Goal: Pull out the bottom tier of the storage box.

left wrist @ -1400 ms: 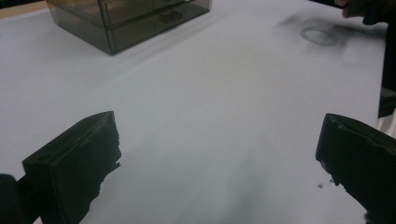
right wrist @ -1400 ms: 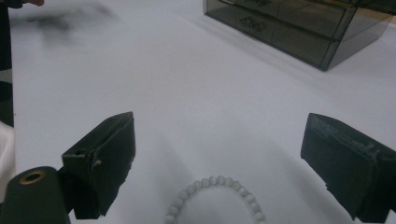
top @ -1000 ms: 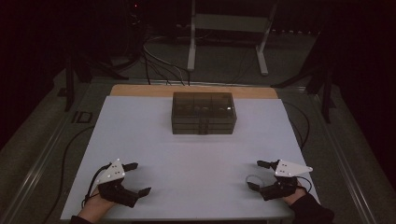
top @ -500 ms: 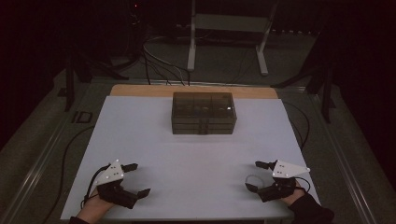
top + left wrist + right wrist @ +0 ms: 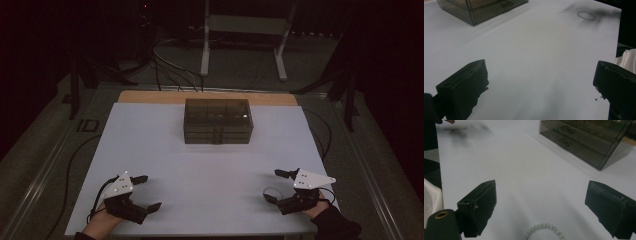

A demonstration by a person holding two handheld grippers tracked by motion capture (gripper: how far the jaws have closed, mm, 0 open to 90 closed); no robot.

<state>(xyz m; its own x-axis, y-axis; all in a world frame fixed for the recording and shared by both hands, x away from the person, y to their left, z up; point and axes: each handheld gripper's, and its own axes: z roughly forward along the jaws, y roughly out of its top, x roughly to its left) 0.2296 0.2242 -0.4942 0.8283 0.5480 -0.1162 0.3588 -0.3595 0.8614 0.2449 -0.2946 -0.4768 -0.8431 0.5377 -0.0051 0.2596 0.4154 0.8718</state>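
A smoked see-through drawer box stands at the back middle of the white table; its corner appears in the left gripper view and in the right gripper view. A pale bead bracelet lies flat between the jaws of my right gripper, near their base and touching neither. The bracelet is also seen from across the table, and as a small ring from above. My right gripper is open at the front right. My left gripper is open at the front left, with bare table between its jaws.
The table's front edge runs just behind both hands. Beyond the far edge, a wooden strip, cables and a metal stand sit on the dark floor. A wide stretch of bare table separates the grippers from the box.
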